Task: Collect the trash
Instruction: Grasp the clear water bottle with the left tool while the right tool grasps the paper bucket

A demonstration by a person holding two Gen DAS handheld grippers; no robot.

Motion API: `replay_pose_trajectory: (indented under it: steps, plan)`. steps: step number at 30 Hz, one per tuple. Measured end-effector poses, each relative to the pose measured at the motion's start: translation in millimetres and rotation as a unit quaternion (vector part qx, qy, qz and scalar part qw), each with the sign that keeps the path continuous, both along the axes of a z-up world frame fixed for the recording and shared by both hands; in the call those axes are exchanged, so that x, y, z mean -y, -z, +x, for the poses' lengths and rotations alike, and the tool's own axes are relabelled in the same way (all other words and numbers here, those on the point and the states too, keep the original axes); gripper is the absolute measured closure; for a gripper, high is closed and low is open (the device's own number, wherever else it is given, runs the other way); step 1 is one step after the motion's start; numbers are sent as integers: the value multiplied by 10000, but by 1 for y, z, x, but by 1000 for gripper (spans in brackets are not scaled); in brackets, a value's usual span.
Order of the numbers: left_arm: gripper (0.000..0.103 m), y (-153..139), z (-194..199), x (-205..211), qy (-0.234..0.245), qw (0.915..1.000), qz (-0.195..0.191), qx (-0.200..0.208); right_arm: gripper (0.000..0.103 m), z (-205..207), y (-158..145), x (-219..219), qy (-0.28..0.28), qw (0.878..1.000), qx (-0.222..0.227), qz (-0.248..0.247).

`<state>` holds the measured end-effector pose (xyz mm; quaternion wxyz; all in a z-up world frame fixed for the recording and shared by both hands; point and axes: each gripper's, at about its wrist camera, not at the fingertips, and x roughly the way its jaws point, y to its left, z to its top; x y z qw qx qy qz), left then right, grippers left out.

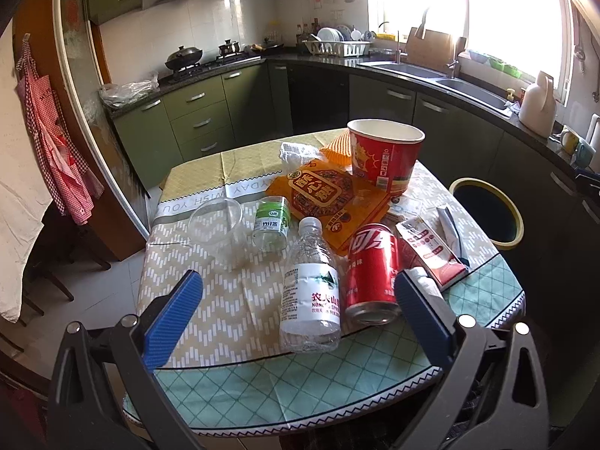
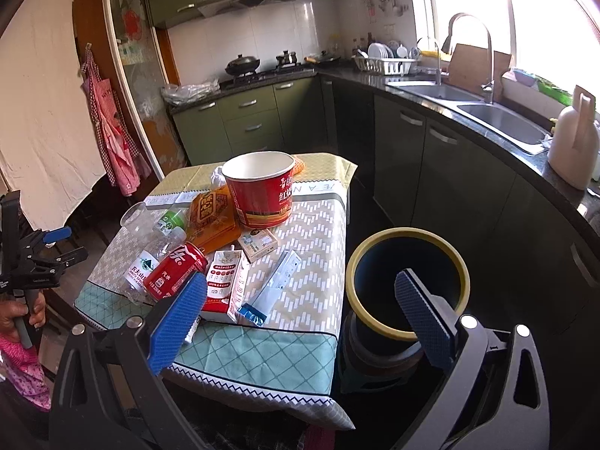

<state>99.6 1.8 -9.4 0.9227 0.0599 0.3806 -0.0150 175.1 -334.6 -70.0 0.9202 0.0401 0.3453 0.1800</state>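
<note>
Trash covers the near half of the table (image 2: 300,352), and by the look of it none has been collected yet: the yellow-rimmed bin (image 2: 407,285) beside the table's right edge shows only a dark inside, though its bottom cannot be seen.

Both claws are spread wide and hold nothing. The left gripper (image 1: 298,292) hovers at the near edge with the water bottle (image 1: 309,292) and the red cola can (image 1: 371,273) lying between its blue pads. The right gripper (image 2: 300,292) hangs over the corner nearest the bin.

The bottle is clear, crumpled and lies on its side with its cap pointing away; the can lies touching it, base toward the camera. A red-and-white carton (image 2: 225,285) lies just right of the can, then a flat foil sachet (image 2: 279,285). Farther back stand a clear plastic cup (image 1: 217,225), a small green-capped jar (image 1: 272,221), an orange snack wrapper (image 1: 330,198) and a tall red paper noodle bucket (image 1: 384,153), upright and open. Every piece remains to be carried to the bin.
</note>
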Motion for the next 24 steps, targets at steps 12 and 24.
replay_pose_trajectory:
  steps: [12, 24]
  plan:
    - [28, 8, 94, -6, 192, 9940, 163, -1062, 23, 178, -14, -45, -425, 9891, -1409, 38]
    - [70, 59, 162, 18, 698, 9604, 233, -2688, 31, 291, -2, -100, -606, 9748, -2122, -325]
